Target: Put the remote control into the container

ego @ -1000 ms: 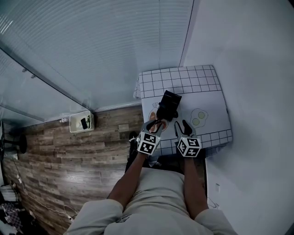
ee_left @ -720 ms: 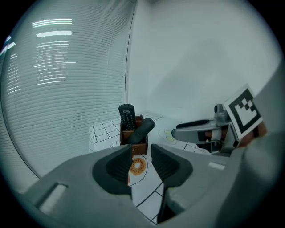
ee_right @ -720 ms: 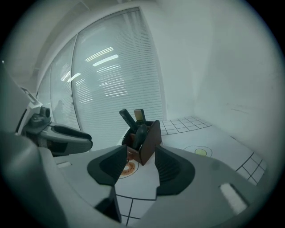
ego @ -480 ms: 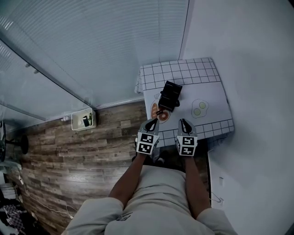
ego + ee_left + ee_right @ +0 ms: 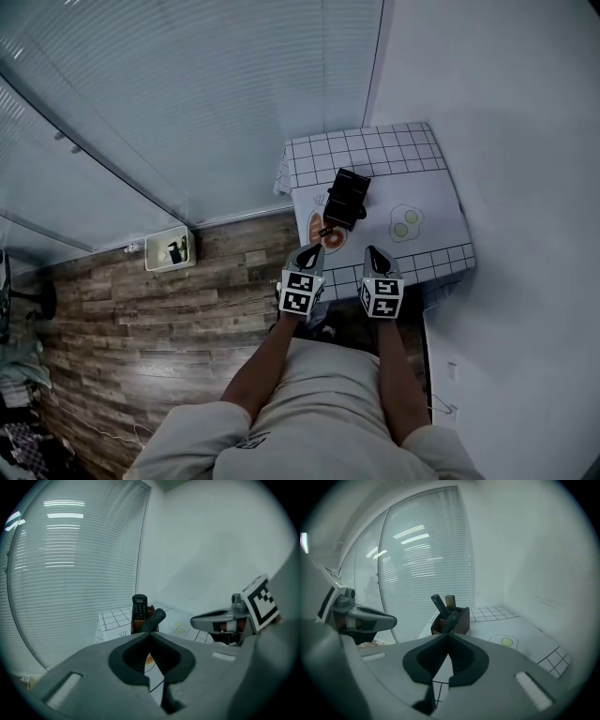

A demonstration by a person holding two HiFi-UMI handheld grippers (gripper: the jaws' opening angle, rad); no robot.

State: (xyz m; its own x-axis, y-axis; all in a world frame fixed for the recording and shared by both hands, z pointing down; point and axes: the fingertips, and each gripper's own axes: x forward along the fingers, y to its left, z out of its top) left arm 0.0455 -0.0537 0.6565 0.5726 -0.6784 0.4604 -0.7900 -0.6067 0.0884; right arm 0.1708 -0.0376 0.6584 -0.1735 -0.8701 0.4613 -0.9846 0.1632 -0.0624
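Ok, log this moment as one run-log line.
left gripper: shut, empty | right gripper: shut, empty | remote control: upright in container | container: on table, ahead of both grippers

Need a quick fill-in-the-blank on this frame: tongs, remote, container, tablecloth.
1. The left tongs and right tongs are both ___, holding nothing.
2. The remote control stands upright inside the brown ___.
3. A drawing on the tablecloth shows fried ___.
Missing words: shut; container; eggs.
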